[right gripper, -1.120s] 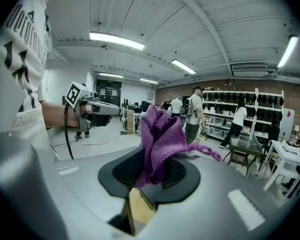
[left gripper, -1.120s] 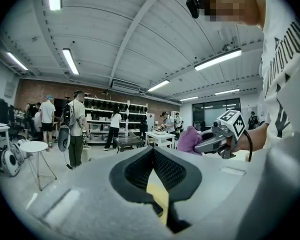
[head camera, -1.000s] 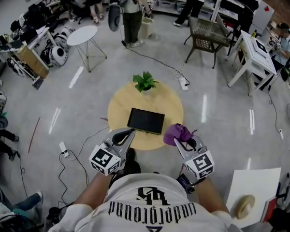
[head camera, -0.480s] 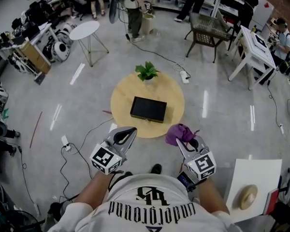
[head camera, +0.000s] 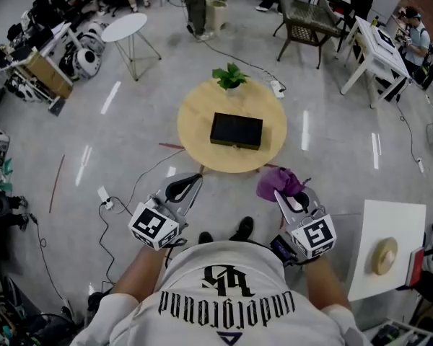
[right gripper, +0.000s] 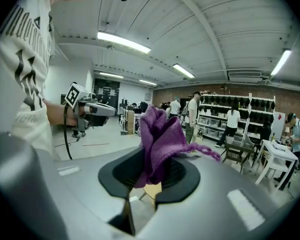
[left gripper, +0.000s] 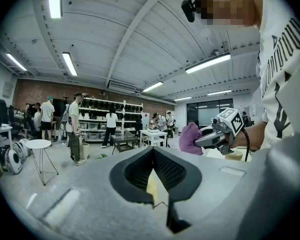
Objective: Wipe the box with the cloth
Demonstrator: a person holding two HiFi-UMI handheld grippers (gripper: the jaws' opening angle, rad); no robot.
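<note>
A flat black rectangular box [head camera: 236, 130] lies near the middle of a round, light wooden table [head camera: 198, 125], its long sides running roughly left to right in the head view. A small green potted plant [head camera: 229, 76] stands at the table's far edge, well apart from the box. Nothing touches the box.

Both grippers are held off the table, over the grey floor on the person's side of its near edge. The right gripper [head camera: 283, 197] is clamped on a crumpled purple cloth [head camera: 279, 183]. In the right gripper view the cloth [right gripper: 160, 136] is pinched between the black pads and bunches up above them, with a loose strand trailing off to the right. From the head view the cloth sits just off the table's near right edge, not over the tabletop and not in contact with the box.

The left gripper [head camera: 193, 182] carries nothing — in the left gripper view [left gripper: 153, 155] its jaws meet at the tips with nothing between them. It hangs off the table's near left edge, well apart from the right gripper.

A white power strip [head camera: 104, 196] with black cables lies on the floor left of the person. A white square table [head camera: 390, 225] bearing a tan round object [head camera: 384, 256] stands to the right, and a small white round side table [head camera: 125, 26] stands farther off at the upper left.
</note>
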